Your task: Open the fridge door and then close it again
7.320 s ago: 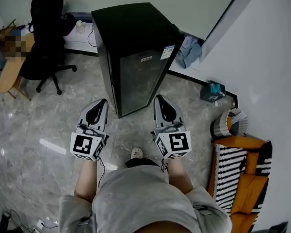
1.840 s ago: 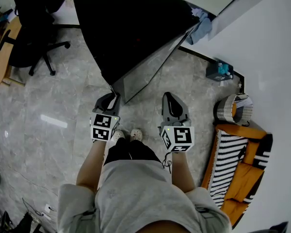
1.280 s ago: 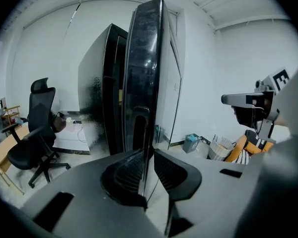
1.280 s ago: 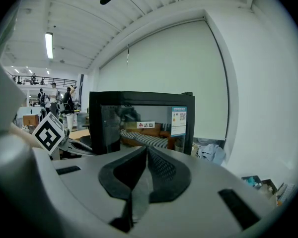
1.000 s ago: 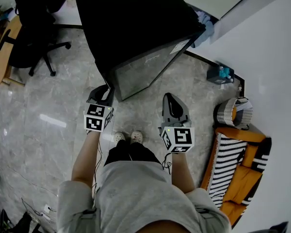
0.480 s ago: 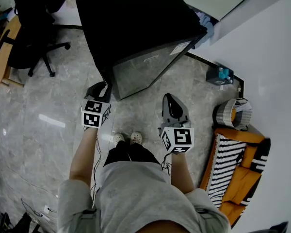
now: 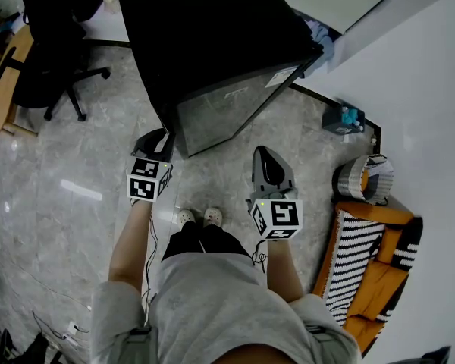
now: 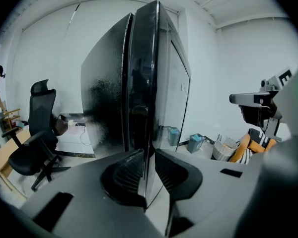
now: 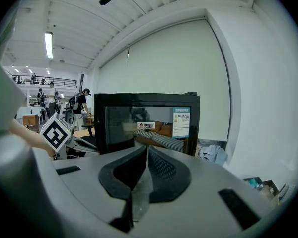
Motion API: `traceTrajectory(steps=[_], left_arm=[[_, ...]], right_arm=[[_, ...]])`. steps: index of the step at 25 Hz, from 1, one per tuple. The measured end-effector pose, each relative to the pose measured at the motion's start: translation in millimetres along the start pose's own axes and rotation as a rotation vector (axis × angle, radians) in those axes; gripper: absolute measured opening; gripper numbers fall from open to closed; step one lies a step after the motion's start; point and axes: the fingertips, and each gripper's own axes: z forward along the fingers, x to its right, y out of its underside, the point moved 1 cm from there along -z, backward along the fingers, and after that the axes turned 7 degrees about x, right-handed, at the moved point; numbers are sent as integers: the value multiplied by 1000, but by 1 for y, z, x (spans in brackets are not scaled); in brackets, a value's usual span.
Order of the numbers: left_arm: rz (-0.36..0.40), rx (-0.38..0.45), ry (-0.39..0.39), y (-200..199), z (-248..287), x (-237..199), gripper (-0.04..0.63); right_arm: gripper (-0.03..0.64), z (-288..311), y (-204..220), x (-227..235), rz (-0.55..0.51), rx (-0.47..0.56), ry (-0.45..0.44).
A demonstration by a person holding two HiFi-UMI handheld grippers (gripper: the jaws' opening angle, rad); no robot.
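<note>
- Left of centre, the left gripper [image 7: 155,139] clamps the left edge of the fridge door [image 7: 226,109]; opening seems just begun.
- The right gripper [image 7: 266,156] hangs clenched, empty.
- Next: swing the door outward.

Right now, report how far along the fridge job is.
Done: the approach; the left tool is at the fridge door. In hand: its jaws look pinched on the door's edge, and the door appears shut. The right tool is shut, empty, clear of the fridge. Left: pull open, then close.
</note>
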Motion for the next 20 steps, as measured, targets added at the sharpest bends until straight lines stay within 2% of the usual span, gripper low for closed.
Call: traceTrajectory(steps=[3, 5, 13, 20], left_arm=[[-9, 19, -35, -2, -9, -3, 64], [-22, 46, -54, -5, -18, -4, 20], [-46, 131, -87, -21, -57, 0, 14], [-29, 203, -97, -41, -89, 12, 14]], right_arm=[[25, 2, -2, -4, 0, 5, -10], [25, 2, -4, -7, -1, 9, -18], [25, 2, -16, -22, -15, 37, -70], [25, -4, -30, -36, -30, 68, -107]])
